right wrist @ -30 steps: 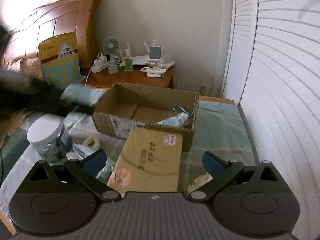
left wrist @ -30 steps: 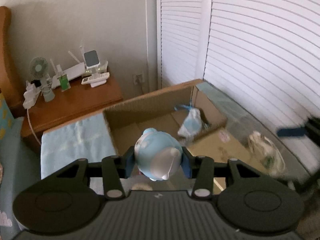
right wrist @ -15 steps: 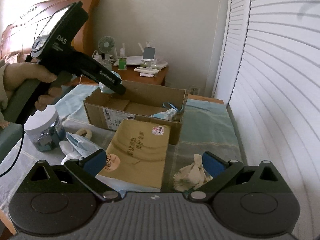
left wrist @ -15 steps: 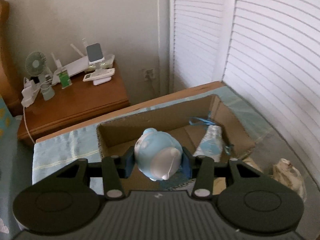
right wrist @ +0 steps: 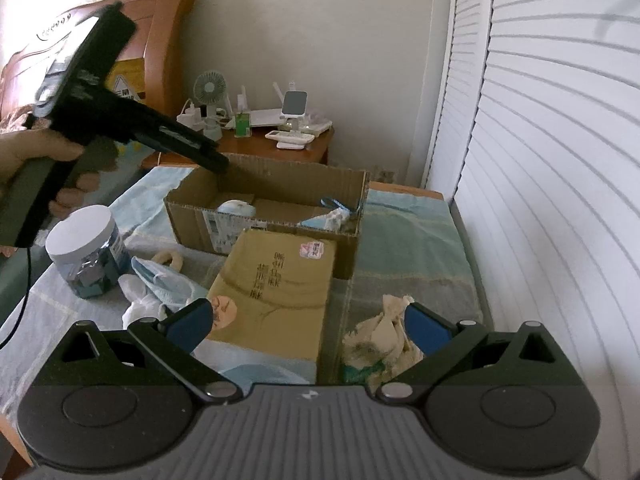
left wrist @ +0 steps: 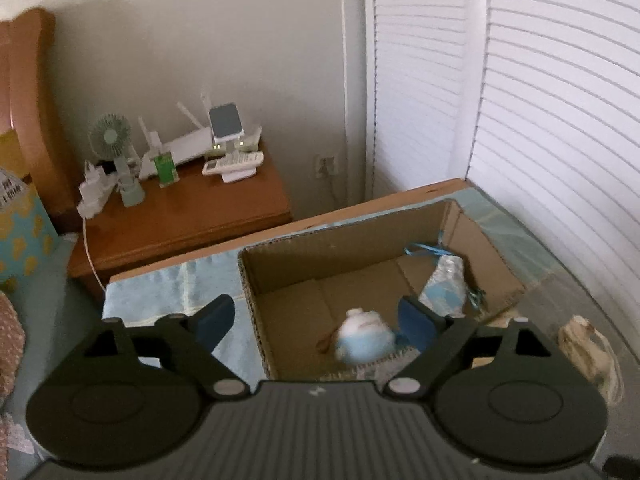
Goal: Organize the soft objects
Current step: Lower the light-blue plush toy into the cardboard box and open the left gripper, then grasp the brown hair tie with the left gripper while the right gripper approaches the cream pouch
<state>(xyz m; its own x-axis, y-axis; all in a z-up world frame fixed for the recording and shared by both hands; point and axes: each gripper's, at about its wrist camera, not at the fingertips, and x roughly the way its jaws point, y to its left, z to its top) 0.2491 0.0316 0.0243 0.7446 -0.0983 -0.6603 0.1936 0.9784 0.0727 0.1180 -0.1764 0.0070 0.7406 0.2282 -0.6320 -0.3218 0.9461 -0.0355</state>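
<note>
A blue-and-white plush toy (left wrist: 362, 342) lies blurred on the floor of the open cardboard box (left wrist: 352, 242), apart from both pads. My left gripper (left wrist: 316, 318) hangs over the box's near left corner with its jaws opening and nothing pressed between them. A pale blue soft bundle with a blue ribbon (left wrist: 444, 286) rests in the box's right end. In the right wrist view the plush toy (right wrist: 236, 208) shows inside the box (right wrist: 280, 168), below the left gripper (right wrist: 216, 164). My right gripper (right wrist: 308, 324) stands open low over the bed, a crumpled cream cloth (right wrist: 380, 332) just inside its right finger.
The box's printed flap (right wrist: 280, 288) lies folded toward me. A white-lidded jar (right wrist: 86, 252), a blue-and-white cloth (right wrist: 160, 284) and a cream ring (right wrist: 170, 260) sit left of it. A wooden nightstand (left wrist: 192, 208) with a fan and gadgets stands behind; louvred doors line the right.
My left gripper has opened and let go of the plush toy, which has dropped into the box. The right gripper has edged closer to the cream cloth.
</note>
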